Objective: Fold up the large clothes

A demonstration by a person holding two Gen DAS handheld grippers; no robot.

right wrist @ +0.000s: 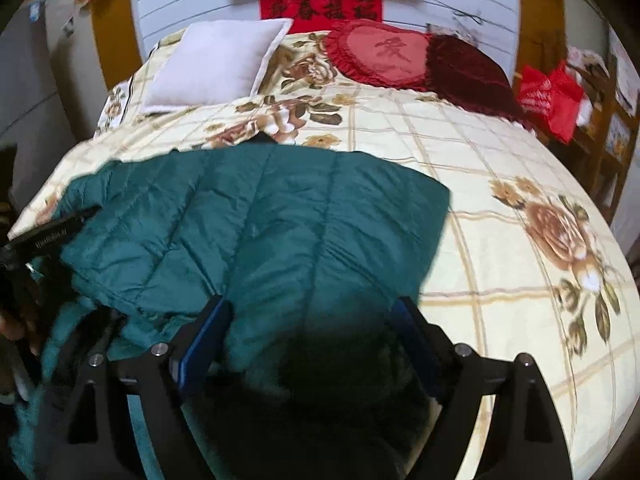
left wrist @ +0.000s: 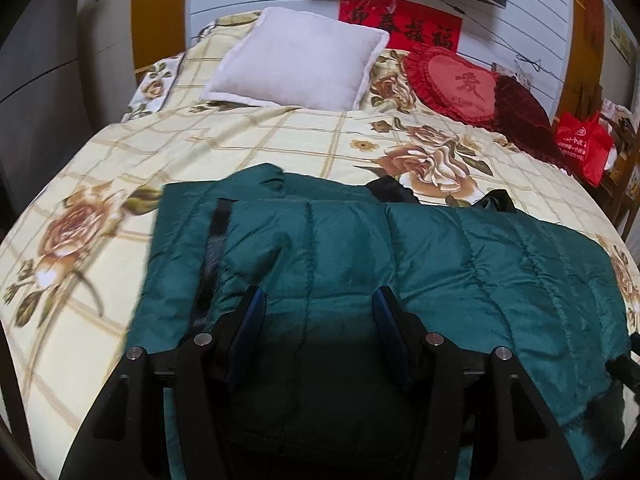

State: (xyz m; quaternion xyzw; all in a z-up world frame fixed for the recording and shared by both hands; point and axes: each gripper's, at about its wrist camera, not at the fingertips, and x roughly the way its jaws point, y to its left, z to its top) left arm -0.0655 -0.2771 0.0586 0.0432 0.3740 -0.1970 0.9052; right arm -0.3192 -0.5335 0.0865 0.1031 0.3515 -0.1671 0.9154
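On the floral bedspread, teal quilted coat folded flat, both tools wide apart, holding nothing

A teal quilted coat lies spread on a floral bed. The right tongs hover over its near edge, blue pads apart, gripping nothing. At the headboard lie a white pillow and a red heart cushion.
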